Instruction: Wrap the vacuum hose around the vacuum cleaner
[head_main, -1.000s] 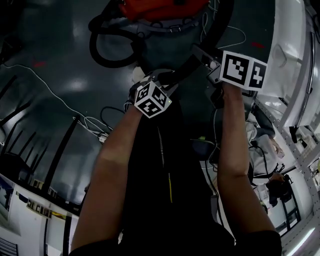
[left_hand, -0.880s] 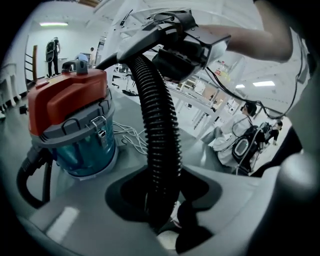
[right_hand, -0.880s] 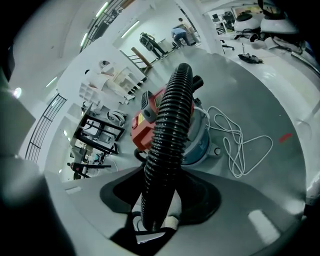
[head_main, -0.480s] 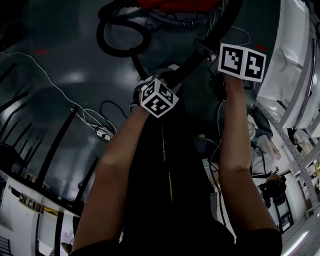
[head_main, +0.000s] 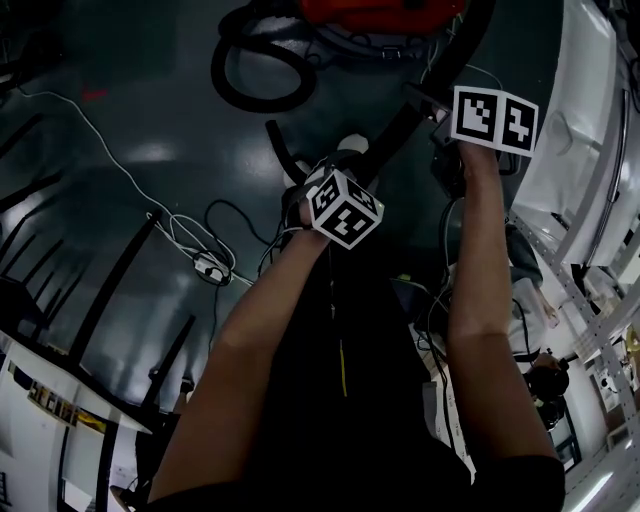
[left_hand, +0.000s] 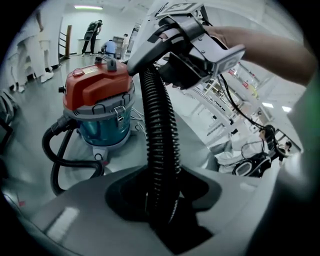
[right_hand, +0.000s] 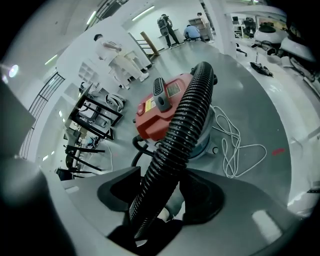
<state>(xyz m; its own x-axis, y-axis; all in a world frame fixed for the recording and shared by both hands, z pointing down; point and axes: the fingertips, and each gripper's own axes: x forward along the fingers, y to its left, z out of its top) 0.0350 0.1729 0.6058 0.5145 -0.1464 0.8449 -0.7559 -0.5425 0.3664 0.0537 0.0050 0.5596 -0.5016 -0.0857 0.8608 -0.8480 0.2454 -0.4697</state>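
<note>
One vacuum (left_hand: 97, 107), red-lidded, stands on the floor ahead of and below both grippers. In the head view the right one looks the nearer to it.

One hose (left_hand: 160, 150), black and ribbed, lies in a loop at the vacuum's base. A raised stretch of it runs through both tools, its long axis going from the left up and across to the right and then arcing on above the vacuum. The coming wrap, I judge, must carry that stretch forward and around the body.

Two grippers: the left gripper (left_hand: 162, 192) is clamped on the hose. The right gripper (right_hand: 160, 195) has just been opening its jaws, and the hose lies loosely between them.

One white cord (right_hand: 240, 145) lies beside the vacuum.
</note>
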